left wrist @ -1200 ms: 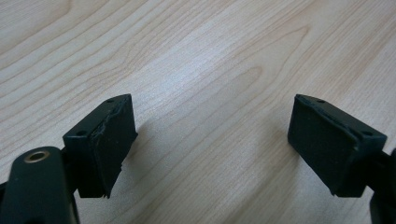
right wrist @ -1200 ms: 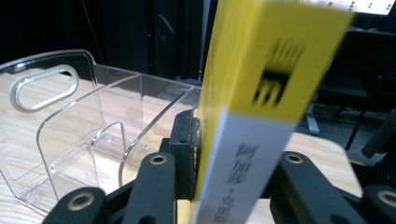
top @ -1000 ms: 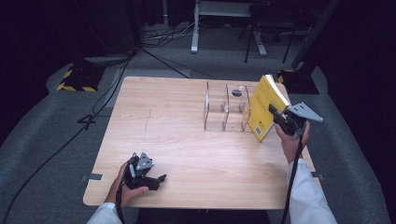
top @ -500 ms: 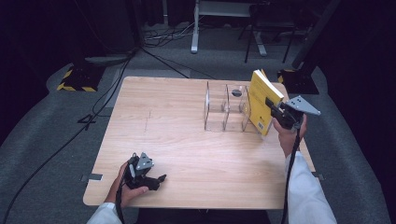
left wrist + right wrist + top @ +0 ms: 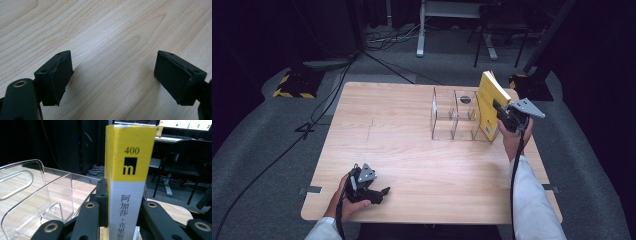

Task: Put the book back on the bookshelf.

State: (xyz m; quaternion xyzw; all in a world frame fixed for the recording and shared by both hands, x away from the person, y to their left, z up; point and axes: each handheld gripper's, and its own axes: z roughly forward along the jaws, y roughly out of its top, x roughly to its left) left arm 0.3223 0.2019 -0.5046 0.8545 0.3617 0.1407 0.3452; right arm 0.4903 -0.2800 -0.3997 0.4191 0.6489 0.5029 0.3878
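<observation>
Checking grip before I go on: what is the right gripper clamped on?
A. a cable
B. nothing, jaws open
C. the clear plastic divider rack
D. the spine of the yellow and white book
D: in the right gripper view the right gripper pinches the yellow and white book by its spine, beside the clear plastic divider rack.

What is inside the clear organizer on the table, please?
The organizer looks bare: wood shows through its walls, and a dark round spot lies at its far end. The book, shut in the right gripper, hides its right side.
</observation>
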